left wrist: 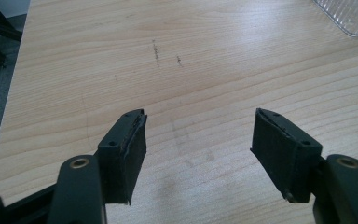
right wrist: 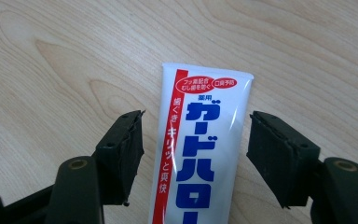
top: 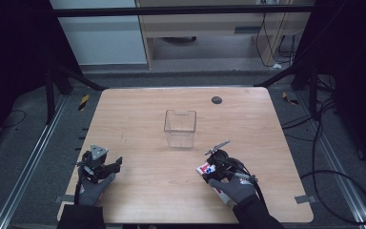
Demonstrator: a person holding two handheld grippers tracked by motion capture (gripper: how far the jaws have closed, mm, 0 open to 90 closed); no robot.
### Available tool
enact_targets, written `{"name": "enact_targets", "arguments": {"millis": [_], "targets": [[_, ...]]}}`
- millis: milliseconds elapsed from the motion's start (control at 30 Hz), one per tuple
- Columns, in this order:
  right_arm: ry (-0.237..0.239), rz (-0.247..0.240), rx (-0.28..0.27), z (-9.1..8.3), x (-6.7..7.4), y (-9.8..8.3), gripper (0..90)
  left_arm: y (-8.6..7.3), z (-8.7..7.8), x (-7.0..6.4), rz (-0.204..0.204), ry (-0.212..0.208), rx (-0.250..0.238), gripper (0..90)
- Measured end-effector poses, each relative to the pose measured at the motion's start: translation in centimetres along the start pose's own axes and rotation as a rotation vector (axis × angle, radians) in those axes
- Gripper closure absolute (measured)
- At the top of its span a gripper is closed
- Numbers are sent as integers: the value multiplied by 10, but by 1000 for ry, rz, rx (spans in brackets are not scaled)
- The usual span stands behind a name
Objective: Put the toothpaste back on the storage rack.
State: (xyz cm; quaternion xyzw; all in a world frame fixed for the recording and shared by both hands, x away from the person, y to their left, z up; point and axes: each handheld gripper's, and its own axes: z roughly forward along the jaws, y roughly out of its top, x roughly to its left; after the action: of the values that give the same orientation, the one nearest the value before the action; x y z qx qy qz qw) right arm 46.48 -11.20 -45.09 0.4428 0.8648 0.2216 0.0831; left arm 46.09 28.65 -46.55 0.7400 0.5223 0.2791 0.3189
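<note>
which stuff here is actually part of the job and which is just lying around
In the job:
- toothpaste tube, flat on the table between the open jaws of the right hand-held gripper
- clear plastic container, probably where it goes

Lying about:
- left hand-held gripper, open over bare wood
- dark round disc near the table's far edge

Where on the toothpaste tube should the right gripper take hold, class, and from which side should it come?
Grip the toothpaste tube across its flat body, below the crimped end, coming down from above. It lies flat on the table, and the open right gripper already straddles its narrow width, one jaw beside each long edge.
</note>
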Motion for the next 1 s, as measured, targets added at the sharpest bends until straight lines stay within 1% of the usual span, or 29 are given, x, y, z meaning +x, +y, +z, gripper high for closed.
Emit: {"name": "enact_targets", "arguments": {"millis": [300, 367, 467, 767, 900, 1000], "targets": [[-4, 1, 25, 8, -3, -2, 345, 0, 0, 0, 3, 0, 4, 341], [-1, 10, 35, 10, -3, -3, 344, 0, 1, 0, 4, -1, 5, 341], [4, 4, 46, 12, -3, -3, 339, 0, 1, 0, 5, -1, 6, 341], [4, 21, 71, 18, -5, -5, 332, 0, 1, 0, 6, 0, 6, 342], [5, 17, 82, 21, -5, -5, 334, 0, 1, 0, 6, -1, 6, 342], [5, 27, 88, 23, -4, -6, 354, 0, 1, 0, 7, -1, 6, 342]]}}
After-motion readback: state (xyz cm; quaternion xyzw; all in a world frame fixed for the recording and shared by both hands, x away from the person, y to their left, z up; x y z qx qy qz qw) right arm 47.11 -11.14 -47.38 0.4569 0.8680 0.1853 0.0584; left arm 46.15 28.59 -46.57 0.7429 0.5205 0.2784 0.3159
